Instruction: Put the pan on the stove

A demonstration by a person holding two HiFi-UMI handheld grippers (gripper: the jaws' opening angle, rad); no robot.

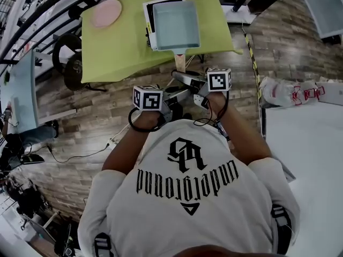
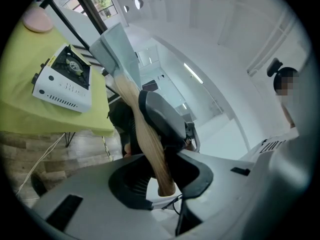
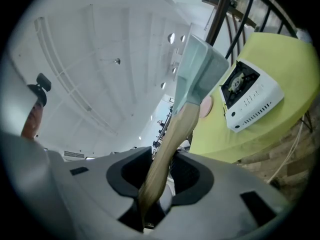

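Green table ahead; left gripper, right gripper jointly clamp pan.

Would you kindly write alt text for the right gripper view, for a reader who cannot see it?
The right tool grips the wooden handle of a pale grey square pan, held up in the air. Beyond it, to the right, a white portable stove sits on a yellow-green table.

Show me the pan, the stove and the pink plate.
pan (image 1: 176, 24), head view, its inner floor.
stove (image 2: 59, 90), left gripper view, its white front panel.
pink plate (image 1: 105, 12), head view, its centre.
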